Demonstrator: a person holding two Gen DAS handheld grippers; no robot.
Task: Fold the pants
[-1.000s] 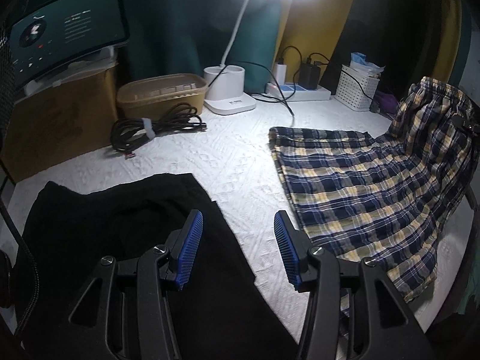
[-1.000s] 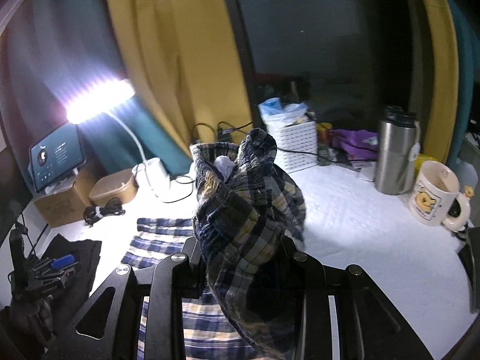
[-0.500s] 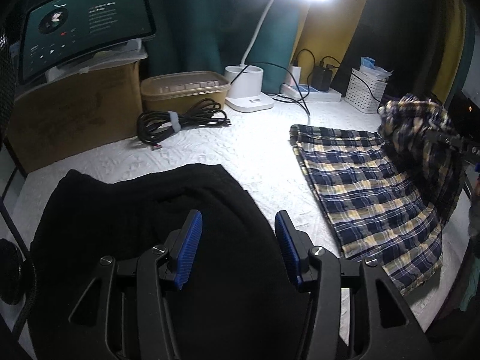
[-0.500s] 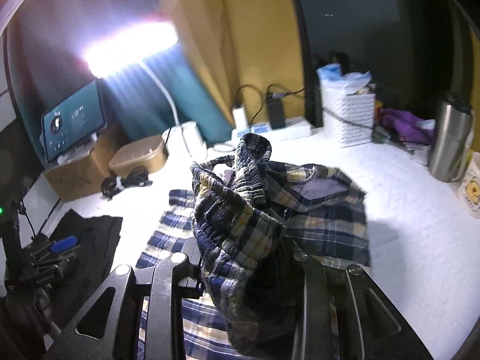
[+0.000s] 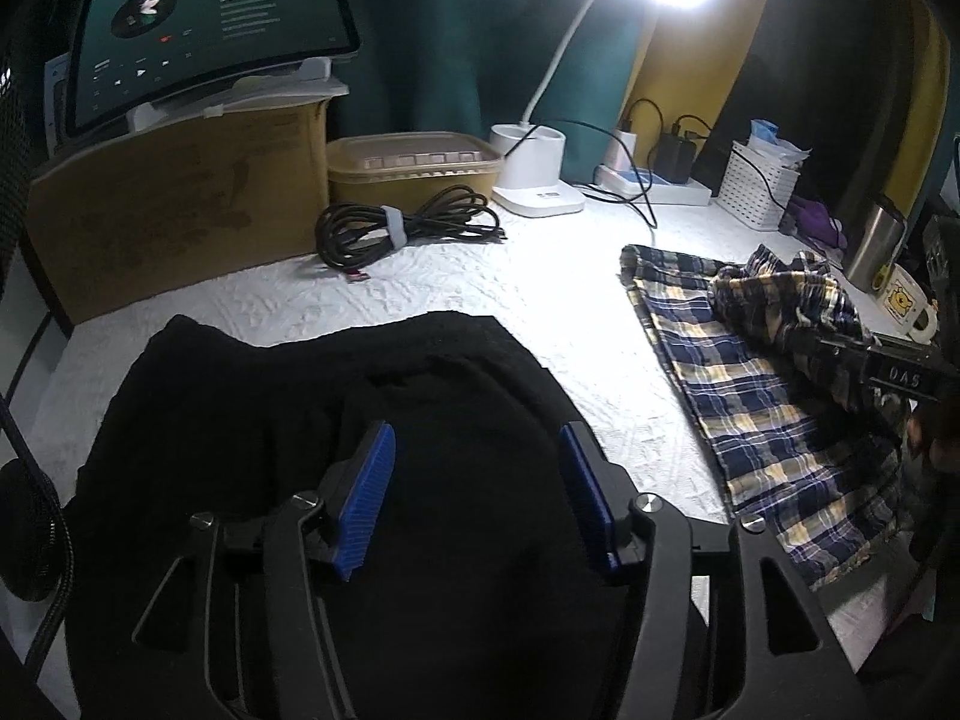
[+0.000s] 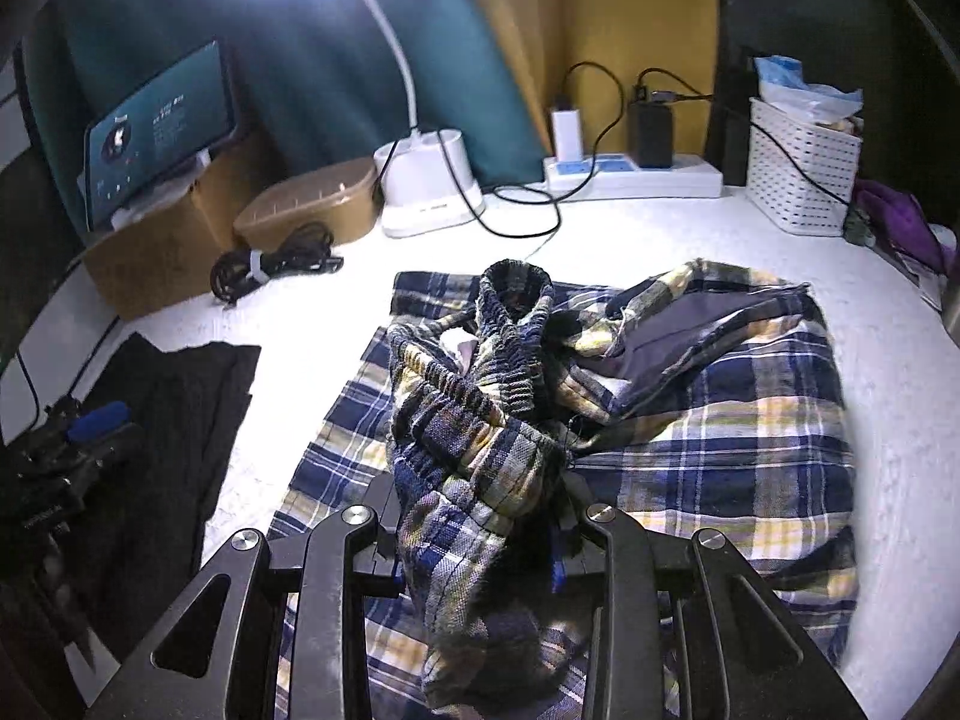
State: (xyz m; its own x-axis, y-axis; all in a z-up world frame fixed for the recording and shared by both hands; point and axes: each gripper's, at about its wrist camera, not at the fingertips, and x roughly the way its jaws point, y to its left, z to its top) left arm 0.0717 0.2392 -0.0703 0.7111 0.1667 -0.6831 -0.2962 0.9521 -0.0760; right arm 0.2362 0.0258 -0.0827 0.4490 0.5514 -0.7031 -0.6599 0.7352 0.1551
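Note:
The plaid pants (image 6: 708,432) in navy, yellow and white lie on the white tablecloth, folded partly over themselves. My right gripper (image 6: 480,516) is shut on the bunched elastic waistband (image 6: 516,324) and holds it low over the lower layer. In the left wrist view the pants (image 5: 774,396) lie at the right, with the right gripper (image 5: 840,354) above them. My left gripper (image 5: 474,480) is open and empty, hovering over a black garment (image 5: 372,396) at the near left.
A desk lamp base (image 6: 429,192), power strip (image 6: 636,177), white basket (image 6: 801,174), brown lidded box (image 5: 411,165), coiled black cable (image 5: 396,231) and cardboard box with a tablet (image 5: 180,204) line the back. A steel flask (image 5: 879,249) and mug (image 5: 906,303) stand at the right.
My right gripper has carried the waistband down and forward, laying the upper part of the pants over the lower part. My left gripper has moved left over the black garment, staying open.

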